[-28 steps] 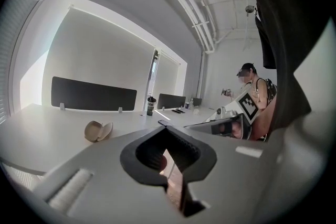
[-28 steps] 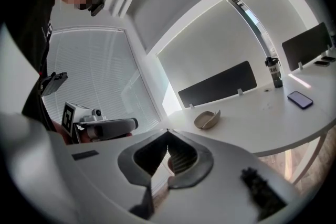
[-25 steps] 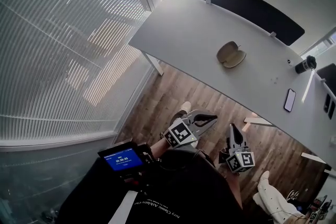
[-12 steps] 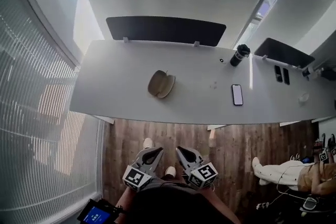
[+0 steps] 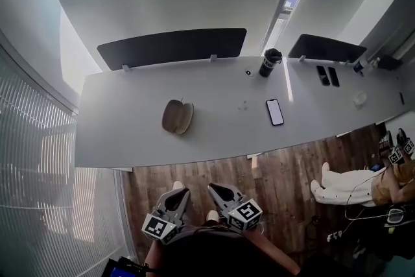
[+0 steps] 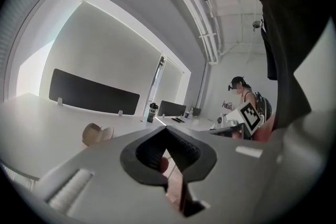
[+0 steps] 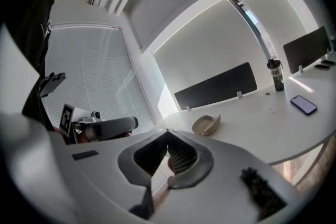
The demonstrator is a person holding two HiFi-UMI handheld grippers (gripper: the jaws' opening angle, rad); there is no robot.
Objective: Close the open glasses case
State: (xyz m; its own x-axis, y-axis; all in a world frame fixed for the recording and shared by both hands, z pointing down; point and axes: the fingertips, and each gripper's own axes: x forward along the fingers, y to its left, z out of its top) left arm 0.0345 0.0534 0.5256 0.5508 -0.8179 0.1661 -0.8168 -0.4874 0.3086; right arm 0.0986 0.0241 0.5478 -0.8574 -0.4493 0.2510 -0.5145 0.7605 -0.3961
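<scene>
The tan glasses case (image 5: 177, 117) lies open on the long white table (image 5: 130, 133), left of its middle, both shells facing up. It also shows in the left gripper view as the case (image 6: 96, 134) and in the right gripper view as the case (image 7: 206, 124), far ahead of both jaws. My left gripper (image 5: 176, 192) and right gripper (image 5: 216, 189) hang low by my body over the wooden floor, well short of the table's near edge. The left gripper (image 6: 167, 129) and the right gripper (image 7: 168, 132) each have their tips together, with nothing held.
A phone (image 5: 275, 111) lies right of the case and a black bottle (image 5: 269, 63) stands at the back. A black divider panel (image 5: 172, 47) runs along the far edge. Another person (image 5: 363, 181) sits at the right. Window blinds (image 5: 32, 172) fill the left.
The head view has swung round, so the table now lies straight ahead and the case sits left of the middle. Both grippers stay low and shut.
</scene>
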